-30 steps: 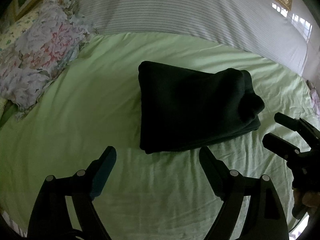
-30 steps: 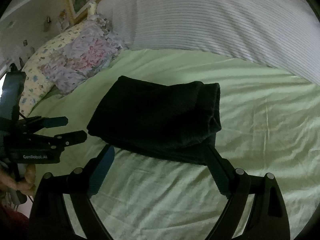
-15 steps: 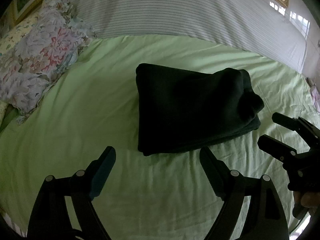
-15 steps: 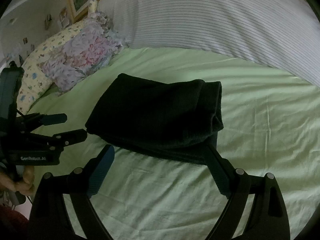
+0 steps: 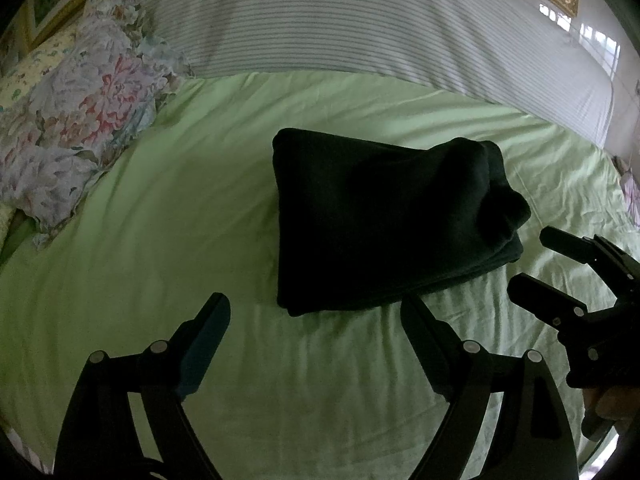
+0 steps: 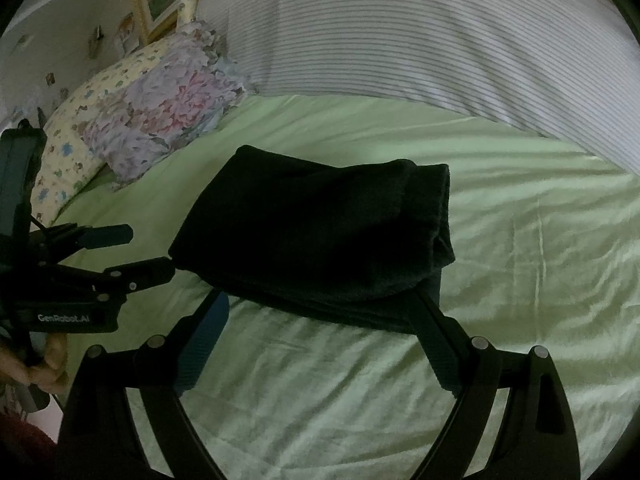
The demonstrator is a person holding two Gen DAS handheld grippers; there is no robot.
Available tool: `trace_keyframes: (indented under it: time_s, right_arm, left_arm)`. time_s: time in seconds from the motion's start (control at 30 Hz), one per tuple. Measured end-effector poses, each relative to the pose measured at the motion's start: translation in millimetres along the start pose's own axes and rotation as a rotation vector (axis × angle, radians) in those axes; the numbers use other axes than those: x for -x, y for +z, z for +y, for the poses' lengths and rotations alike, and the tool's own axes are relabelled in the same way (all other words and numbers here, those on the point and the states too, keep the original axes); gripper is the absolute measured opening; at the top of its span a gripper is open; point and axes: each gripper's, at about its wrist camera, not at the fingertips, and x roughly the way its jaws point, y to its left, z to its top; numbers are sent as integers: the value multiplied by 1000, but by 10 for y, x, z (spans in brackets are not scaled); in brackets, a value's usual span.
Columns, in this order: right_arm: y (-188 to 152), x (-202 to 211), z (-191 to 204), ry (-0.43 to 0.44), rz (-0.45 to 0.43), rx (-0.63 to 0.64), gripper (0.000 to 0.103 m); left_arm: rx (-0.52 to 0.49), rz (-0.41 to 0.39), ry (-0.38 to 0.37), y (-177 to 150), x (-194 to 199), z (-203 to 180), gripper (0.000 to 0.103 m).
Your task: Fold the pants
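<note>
While both grippers gape empty, folded pants (image 5: 384, 224) mid-sheet (image 5: 160, 264), bare margins around

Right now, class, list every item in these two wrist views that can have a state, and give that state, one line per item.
Pants: folded into a compact stack, lying on the sheet, held by neither gripper.
Left gripper: open, empty, short of the pants.
Right gripper: open, empty, at the stack's near edge.
Green sheet: spread out, lightly wrinkled.
Floral pillow: lying at the bed's far left corner.
Striped cover: lying along the bed's far side.
</note>
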Motion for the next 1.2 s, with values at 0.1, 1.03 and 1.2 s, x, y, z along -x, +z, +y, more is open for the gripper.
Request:
trace_keyframes:
  time_s: [0.1, 1.03, 1.2]
  right_arm:
    - [7, -4, 2, 3, -1, 0, 91]
    - [71, -45, -42, 3, -13, -14, 91]
    - [73, -43, -42, 4, -13, -15, 91]
  left_arm:
    - [-3, -1, -4, 6, -4, 3, 88]
    - [-9, -3, -3, 58, -37, -25, 90]
    - [-11, -4, -2, 61, -29, -22, 90]
